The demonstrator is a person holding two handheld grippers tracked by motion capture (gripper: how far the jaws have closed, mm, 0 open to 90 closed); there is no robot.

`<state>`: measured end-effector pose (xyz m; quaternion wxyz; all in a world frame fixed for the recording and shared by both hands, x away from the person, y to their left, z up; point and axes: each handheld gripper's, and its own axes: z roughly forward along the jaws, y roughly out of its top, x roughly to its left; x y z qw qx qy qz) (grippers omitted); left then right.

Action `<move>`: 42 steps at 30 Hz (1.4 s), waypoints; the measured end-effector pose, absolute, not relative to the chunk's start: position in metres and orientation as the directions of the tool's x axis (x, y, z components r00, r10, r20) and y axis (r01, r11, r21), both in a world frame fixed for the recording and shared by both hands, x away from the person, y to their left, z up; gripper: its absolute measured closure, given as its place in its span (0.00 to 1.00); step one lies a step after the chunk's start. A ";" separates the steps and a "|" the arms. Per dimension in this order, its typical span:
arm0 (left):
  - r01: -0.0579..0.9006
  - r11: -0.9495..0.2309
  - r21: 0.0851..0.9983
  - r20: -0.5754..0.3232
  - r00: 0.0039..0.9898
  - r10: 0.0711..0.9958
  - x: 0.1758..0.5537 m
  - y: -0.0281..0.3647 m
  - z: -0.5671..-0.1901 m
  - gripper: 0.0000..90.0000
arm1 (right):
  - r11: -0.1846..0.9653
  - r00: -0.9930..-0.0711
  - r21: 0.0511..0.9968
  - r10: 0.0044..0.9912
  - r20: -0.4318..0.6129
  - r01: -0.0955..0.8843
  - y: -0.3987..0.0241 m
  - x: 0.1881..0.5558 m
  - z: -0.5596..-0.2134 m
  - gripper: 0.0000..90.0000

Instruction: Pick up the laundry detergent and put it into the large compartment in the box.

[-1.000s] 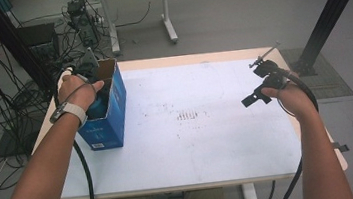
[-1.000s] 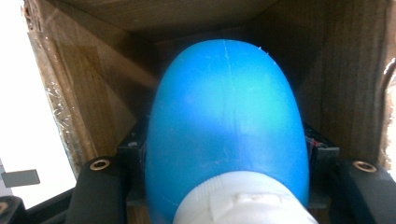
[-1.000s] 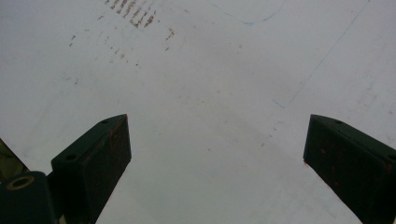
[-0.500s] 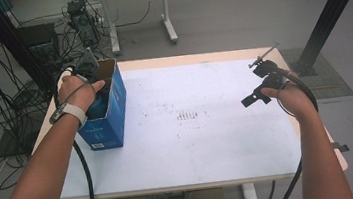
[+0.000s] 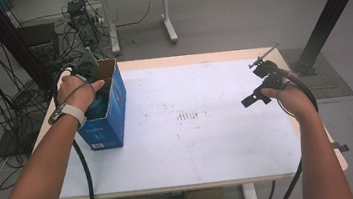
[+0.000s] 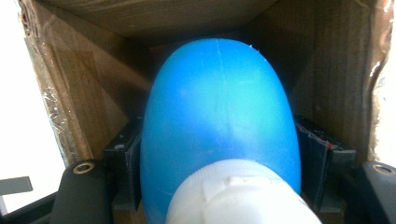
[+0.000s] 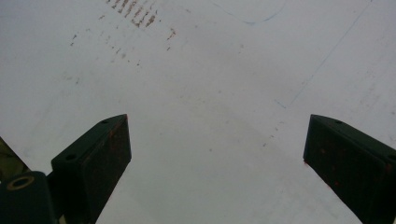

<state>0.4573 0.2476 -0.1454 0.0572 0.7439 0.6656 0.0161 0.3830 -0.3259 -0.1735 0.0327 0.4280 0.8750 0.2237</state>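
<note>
Left gripper view reveals a blue bottle [image 6: 219, 126] between just-loosened fingers inside the box [image 5: 110, 112]; right gripper [image 7: 217, 154] gapes wide.

The left claw [image 5: 94, 91] reaches down into the blue box [image 5: 109, 120] — the right claw [image 5: 257, 95] hovers over the white table [image 5: 195, 147].

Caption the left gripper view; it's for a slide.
Blue bottle with a white cap inside the cardboard box, between the left gripper's just-opening jaws.
</note>
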 end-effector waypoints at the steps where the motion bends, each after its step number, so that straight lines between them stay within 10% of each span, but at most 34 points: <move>1: 0.988 -0.108 0.108 -0.052 0.114 0.992 0.457 0.248 -0.145 0.33 | 0.532 -0.631 0.420 0.764 0.136 0.735 -0.326 0.383 -0.174 0.08; 42: 0.972 -0.175 0.160 -0.071 0.188 0.980 0.446 0.260 -0.084 0.15 | 0.541 -0.638 0.421 0.760 0.127 0.728 -0.323 0.378 -0.168 0.08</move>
